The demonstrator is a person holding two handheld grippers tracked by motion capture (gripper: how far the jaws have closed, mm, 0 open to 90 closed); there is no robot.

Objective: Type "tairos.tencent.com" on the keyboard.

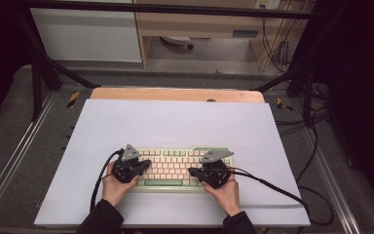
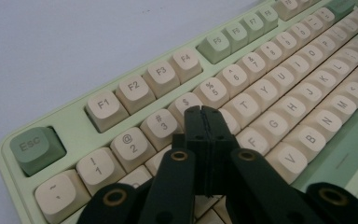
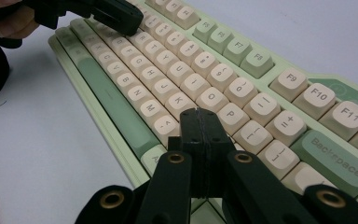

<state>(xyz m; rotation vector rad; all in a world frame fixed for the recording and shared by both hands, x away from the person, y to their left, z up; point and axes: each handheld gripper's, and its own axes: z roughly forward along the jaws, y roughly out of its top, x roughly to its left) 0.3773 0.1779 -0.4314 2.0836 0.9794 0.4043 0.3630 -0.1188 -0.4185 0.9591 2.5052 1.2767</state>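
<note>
Resting under both tongs is one keyboard (image 1: 175,168), pale green with cream keys, lying flat on the white sheet (image 1: 175,122) that covers the tabletop (image 1: 175,93). There are two tongs, one in each hand. The left tongs (image 1: 143,165) sit over the keyboard's left end; in the left gripper view their jaws are pressed fully together with nothing between them, the tip (image 2: 203,114) just above the keys near the 4 key (image 2: 186,102), with the Esc key (image 2: 36,148) off to their left. The right tongs (image 1: 194,171) sit over the right end; in the right gripper view their jaws are likewise closed tight and empty, the tip (image 3: 199,116) just over the keys beside the P key (image 3: 231,116), with the Backspace key (image 3: 338,161) to their right. In that same view the left tongs (image 3: 121,18) hover over the far letter rows. No box, bowl or other holder is on the sheet
</note>
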